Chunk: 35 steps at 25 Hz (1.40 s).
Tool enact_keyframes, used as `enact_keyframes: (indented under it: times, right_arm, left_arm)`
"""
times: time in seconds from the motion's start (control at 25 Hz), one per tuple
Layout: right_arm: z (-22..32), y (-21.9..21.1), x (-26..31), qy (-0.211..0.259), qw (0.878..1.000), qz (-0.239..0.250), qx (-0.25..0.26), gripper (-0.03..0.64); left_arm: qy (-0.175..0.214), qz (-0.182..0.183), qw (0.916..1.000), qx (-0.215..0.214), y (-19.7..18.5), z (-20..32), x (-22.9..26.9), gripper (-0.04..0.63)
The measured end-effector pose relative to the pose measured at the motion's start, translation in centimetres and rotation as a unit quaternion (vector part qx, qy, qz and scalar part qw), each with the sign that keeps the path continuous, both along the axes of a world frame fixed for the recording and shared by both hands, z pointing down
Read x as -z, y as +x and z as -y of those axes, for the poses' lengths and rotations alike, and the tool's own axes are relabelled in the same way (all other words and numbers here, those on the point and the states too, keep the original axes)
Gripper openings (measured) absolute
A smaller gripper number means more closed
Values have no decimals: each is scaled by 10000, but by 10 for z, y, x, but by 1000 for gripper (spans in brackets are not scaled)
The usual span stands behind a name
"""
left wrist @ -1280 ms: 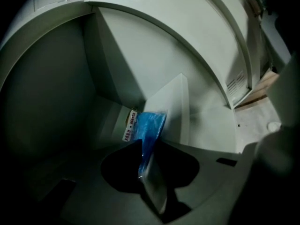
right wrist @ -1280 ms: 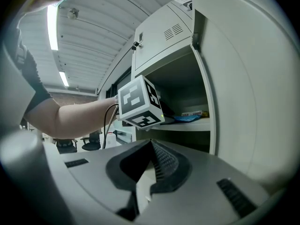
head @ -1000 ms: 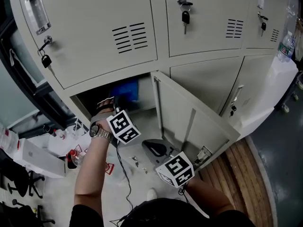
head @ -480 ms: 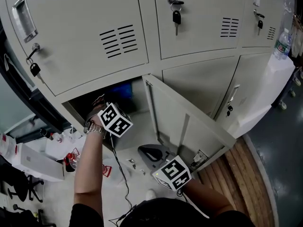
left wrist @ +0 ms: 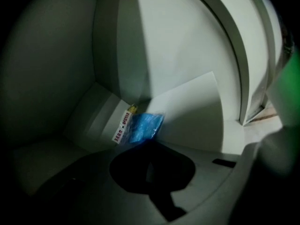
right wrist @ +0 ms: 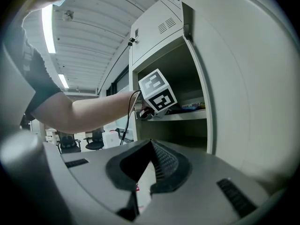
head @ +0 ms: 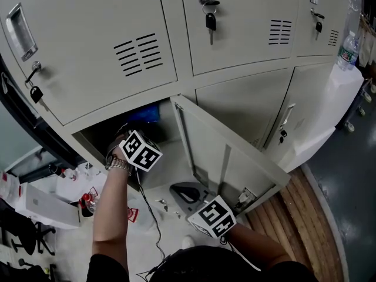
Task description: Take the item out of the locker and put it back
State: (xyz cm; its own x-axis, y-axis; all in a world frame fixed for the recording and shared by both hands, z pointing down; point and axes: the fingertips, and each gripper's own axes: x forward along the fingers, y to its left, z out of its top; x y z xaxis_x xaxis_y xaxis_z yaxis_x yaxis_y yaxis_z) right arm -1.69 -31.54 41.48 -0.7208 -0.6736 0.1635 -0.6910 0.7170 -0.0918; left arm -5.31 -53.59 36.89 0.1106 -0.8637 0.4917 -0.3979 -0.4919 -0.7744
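A blue packet (left wrist: 140, 128) lies in the back corner of the open lower locker (head: 94, 135); it shows as a blue patch (head: 145, 113) in the head view. My left gripper (left wrist: 149, 146) reaches into that locker, its marker cube (head: 141, 150) at the opening. Its jaws have just been closing and now stand shut, with nothing between them and the packet a little beyond them. My right gripper (right wrist: 151, 142) hangs low in front of the open door (head: 226, 151), shut and empty, and from there the left cube (right wrist: 157, 91) is in sight.
The locker door swings out to the right, between the two grippers. Keys (head: 210, 21) hang in the upper doors. A water bottle (head: 348, 50) stands at the far right. A white box (head: 44, 204) and small clutter lie on the floor at left. A cable (head: 150, 216) trails from the left gripper.
The left gripper has pushed a little deeper into the locker opening. The right gripper has stayed where it was.
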Motion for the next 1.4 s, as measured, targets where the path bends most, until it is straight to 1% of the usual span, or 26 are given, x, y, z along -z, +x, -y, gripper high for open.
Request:
enact_keyframes:
  times: [0.4, 0.56, 0.92, 1.12, 1.28, 1.4]
  right_arm:
    - [-4, -2, 4, 66, 10000, 28, 18, 0]
    - [-10, -2, 6, 92, 9999, 35, 30, 0]
    - [-28, -3, 11, 161, 9998, 47, 86, 0]
    - [-42, 0, 12, 137, 9998, 71, 138, 0]
    - [-54, 2, 11, 118, 9997, 72, 215, 0]
    - [-64, 3, 9, 96, 9994, 63, 313, 0]
  left_arm:
    - [13, -443, 9989, 118, -3, -9, -2, 3]
    - [93, -533, 9984, 166, -3, -21, 5, 3]
    - [359, -933, 9948, 202, -4, -49, 17, 3]
    - [485, -1338, 9895, 238, -6, -75, 24, 3]
    - [567, -1785, 9819, 272, -7, -100, 30, 3]
    - [697, -2042, 9759, 317, -9, -119, 36, 2]
